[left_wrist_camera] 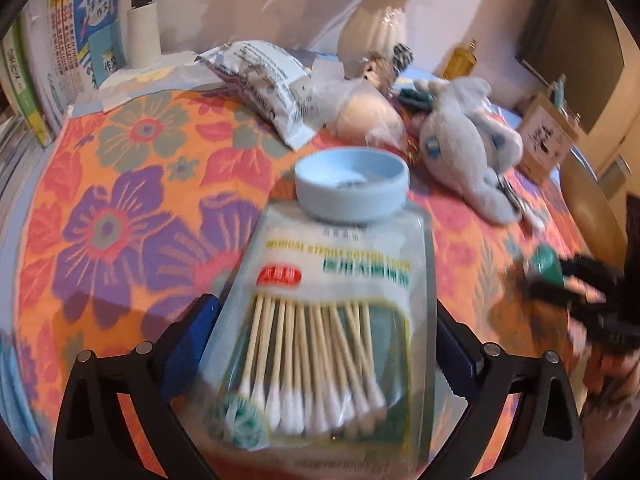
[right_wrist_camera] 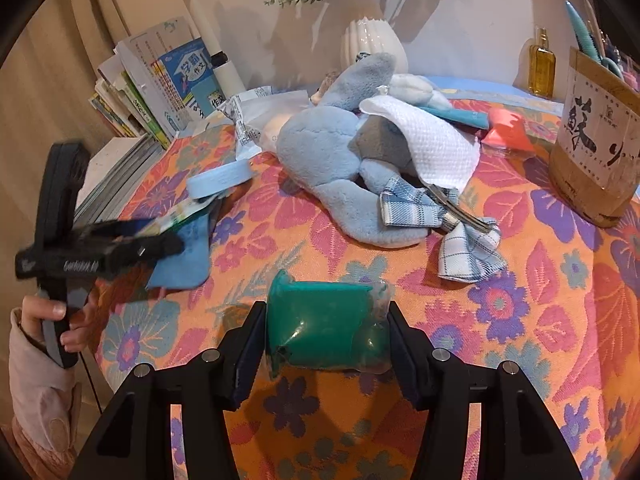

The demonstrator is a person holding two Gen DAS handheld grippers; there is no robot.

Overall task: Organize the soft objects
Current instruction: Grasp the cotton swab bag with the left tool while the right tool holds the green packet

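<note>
My left gripper [left_wrist_camera: 326,344] is shut on a clear packet of cotton swabs [left_wrist_camera: 332,320], held above the flowered tablecloth [left_wrist_camera: 120,200]. A light blue round dish [left_wrist_camera: 352,186] sits just beyond the packet. My right gripper [right_wrist_camera: 326,340] is shut on a green object in clear plastic wrap [right_wrist_camera: 324,320]. A blue plush toy [right_wrist_camera: 332,152] lies mid-table under a white cloth [right_wrist_camera: 432,148]; it also shows in the left wrist view [left_wrist_camera: 468,140]. The left gripper shows in the right wrist view [right_wrist_camera: 120,240], the right one in the left wrist view [left_wrist_camera: 568,280].
A white printed packet [left_wrist_camera: 264,80], a wrapped cream ball [left_wrist_camera: 360,116] and a small furry toy [left_wrist_camera: 380,68] lie at the back. Books [right_wrist_camera: 160,84], a white vase [right_wrist_camera: 372,40], a yellow bottle [right_wrist_camera: 542,68] and a brown pen box [right_wrist_camera: 596,140] line the edges. A plaid cloth [right_wrist_camera: 460,240] lies near the plush.
</note>
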